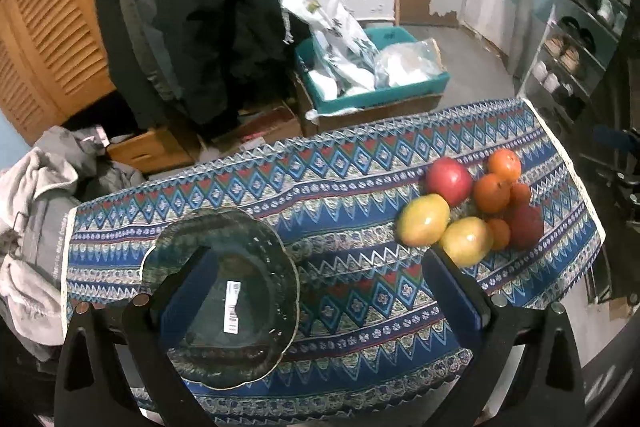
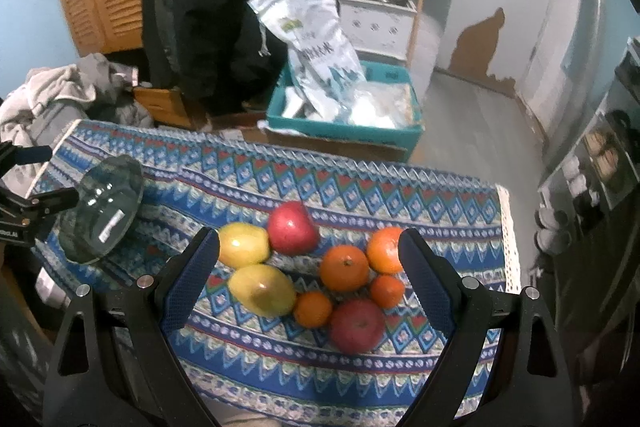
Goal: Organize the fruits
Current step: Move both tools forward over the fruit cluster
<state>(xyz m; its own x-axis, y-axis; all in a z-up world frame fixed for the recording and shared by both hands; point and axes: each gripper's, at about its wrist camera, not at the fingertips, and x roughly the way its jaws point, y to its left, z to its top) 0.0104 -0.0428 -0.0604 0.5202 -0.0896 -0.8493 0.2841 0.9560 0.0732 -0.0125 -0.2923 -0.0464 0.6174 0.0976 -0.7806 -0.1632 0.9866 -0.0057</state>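
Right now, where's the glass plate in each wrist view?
Left wrist: glass plate lower left, behind the left finger of the left gripper.
Right wrist: glass plate at far left edge, tilted.
Shared landmark: the yellow mango nearest the plate, beside a red apple.

Right gripper (image 2: 308, 247) hangs above the fruit cluster, jaws spread wide. On the patterned cloth (image 2: 360, 379) covering the surface: two yellow mangoes (image 2: 262, 289), two red apples (image 2: 292, 229), four oranges (image 2: 344, 267), mostly touching. At far left, the left gripper (image 2: 60, 201) is at a tilted glass plate (image 2: 102, 211); whether it grips the rim cannot be told.
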